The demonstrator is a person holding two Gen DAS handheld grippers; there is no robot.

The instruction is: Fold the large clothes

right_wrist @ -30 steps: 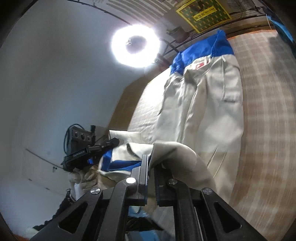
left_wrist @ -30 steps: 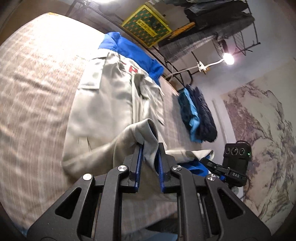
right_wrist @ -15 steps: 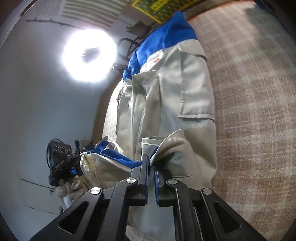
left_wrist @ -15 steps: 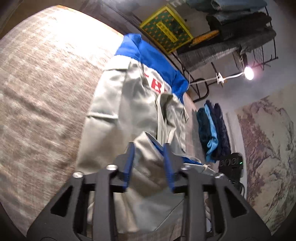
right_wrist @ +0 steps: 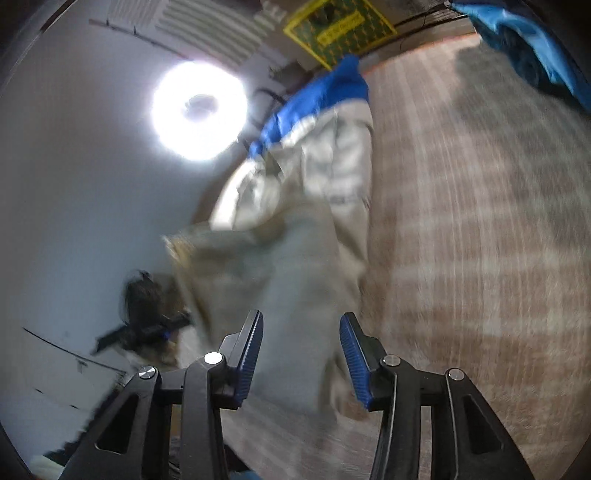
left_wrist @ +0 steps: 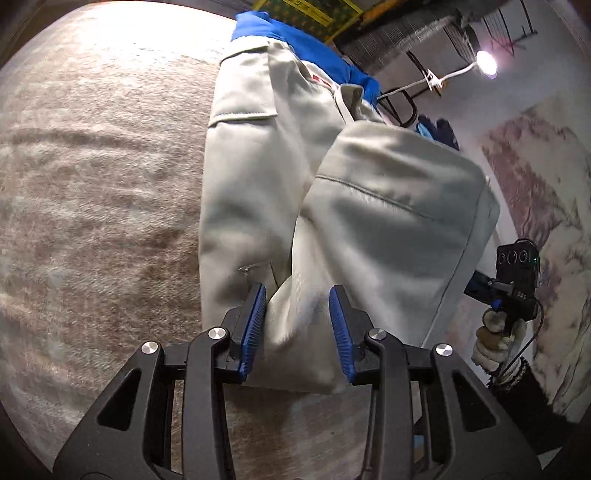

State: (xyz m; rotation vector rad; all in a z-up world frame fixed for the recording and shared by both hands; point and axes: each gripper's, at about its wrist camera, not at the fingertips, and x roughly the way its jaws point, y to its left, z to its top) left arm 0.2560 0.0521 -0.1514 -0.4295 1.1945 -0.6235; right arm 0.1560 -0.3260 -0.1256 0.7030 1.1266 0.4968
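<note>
A light grey jacket (left_wrist: 255,177) with a blue collar lies lengthwise on the plaid bed cover (left_wrist: 92,203). Its lower part (left_wrist: 388,221) is folded up over the body. My left gripper (left_wrist: 297,295) stands open low over the near fold, with the cloth lying loose between its blue pads (left_wrist: 255,325). In the blurred right wrist view the jacket (right_wrist: 332,177) runs away from my right gripper (right_wrist: 302,321), whose jaws are opening with slack cloth between them. The right gripper (left_wrist: 517,273) also shows beside the fold, held by a gloved hand (left_wrist: 495,343).
A pile of dark and light blue clothes (right_wrist: 535,48) lies on the bed past the jacket. Beyond the bed's far end stand a yellow-green box (right_wrist: 340,29), a clothes rack (left_wrist: 406,33) and a lamp (left_wrist: 485,62). A ring light (right_wrist: 199,110) glares from the wall.
Both grippers sank toward the bed while carrying the jacket's hem over its body. Each then let go and its jaws parted; the folded part now lies flat.
</note>
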